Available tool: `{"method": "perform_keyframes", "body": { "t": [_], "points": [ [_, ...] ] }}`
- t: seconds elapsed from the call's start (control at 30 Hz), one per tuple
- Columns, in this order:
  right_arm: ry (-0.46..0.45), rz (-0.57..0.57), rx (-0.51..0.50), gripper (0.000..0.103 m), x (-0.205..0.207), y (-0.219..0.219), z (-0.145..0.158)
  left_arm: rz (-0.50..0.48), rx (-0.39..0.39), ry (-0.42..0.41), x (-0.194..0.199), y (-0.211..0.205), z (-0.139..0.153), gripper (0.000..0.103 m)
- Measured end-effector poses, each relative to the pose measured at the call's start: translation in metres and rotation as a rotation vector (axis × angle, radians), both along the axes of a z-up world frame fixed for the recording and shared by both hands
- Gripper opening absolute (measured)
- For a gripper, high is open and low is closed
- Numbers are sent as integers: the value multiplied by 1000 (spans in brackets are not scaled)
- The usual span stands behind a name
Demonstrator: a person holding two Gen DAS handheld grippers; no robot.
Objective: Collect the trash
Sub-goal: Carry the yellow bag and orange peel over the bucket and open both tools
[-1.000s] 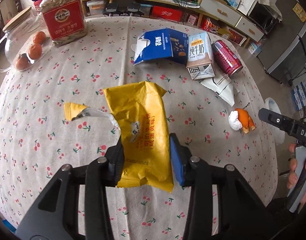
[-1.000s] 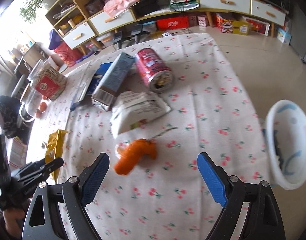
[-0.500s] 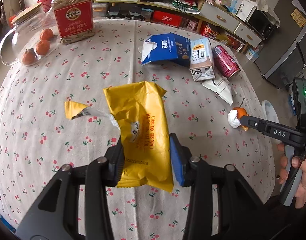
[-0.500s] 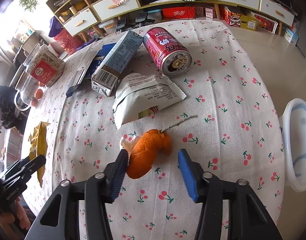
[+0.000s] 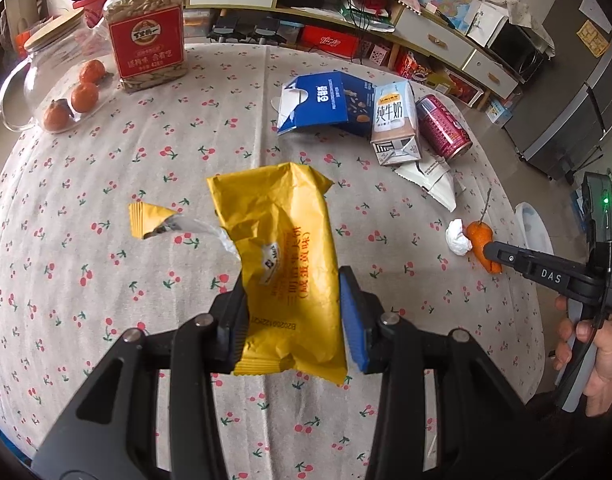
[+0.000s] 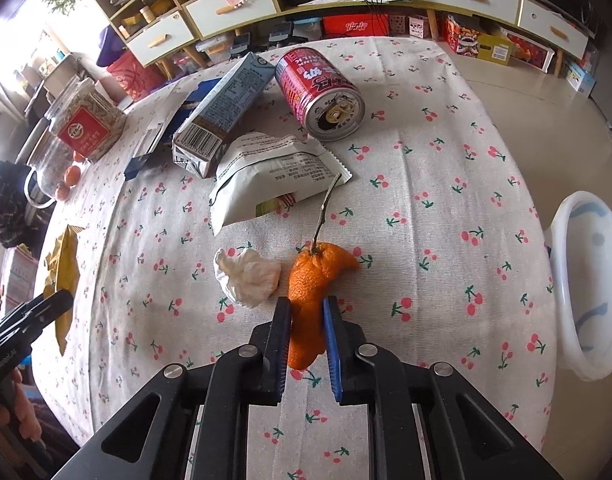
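While your left gripper (image 5: 292, 312) pinches the yellow wrapper (image 5: 284, 264) between its two pads, the packet sticks out forward past the fingertips, above the cherry-print tablecloth (image 5: 106, 280). A torn yellow corner piece (image 5: 148, 220) with a clear strip lies on the cloth just to the left of it. Your right gripper (image 6: 307, 328) has its jaws narrowed onto the orange peel (image 6: 313, 284), both pads touching its sides; the peel's stemmed end points away from you and its near end sits between the fingers. A crumpled white tissue (image 6: 248, 278) lies just beside the peel on its left, apart from the pads. Farther ahead lie a white snack wrapper (image 6: 274, 174), a red can (image 6: 319, 98) on its side, a milk carton (image 6: 222, 116) and a blue box (image 5: 325, 102). Off the table's right edge sits a white bin (image 6: 589, 280).
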State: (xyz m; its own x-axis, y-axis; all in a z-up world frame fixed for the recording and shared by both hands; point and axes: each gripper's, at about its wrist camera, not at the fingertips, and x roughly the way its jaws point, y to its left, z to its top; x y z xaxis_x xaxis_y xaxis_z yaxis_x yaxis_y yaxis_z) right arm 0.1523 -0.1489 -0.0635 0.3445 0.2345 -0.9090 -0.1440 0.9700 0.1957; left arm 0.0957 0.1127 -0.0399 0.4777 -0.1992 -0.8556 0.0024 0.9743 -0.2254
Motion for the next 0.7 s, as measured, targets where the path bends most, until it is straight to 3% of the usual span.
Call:
{"method": "perform_keyframes", "body": {
  "t": [0.4, 0.7],
  "points": [
    [-81, -34, 73, 15, -22, -42, 33, -56, -25, -13, -2, -28, 8, 43],
    [-127, -119, 121, 15, -44, -106, 50, -178, 7, -12, 2, -90, 9, 43]
  ]
}}
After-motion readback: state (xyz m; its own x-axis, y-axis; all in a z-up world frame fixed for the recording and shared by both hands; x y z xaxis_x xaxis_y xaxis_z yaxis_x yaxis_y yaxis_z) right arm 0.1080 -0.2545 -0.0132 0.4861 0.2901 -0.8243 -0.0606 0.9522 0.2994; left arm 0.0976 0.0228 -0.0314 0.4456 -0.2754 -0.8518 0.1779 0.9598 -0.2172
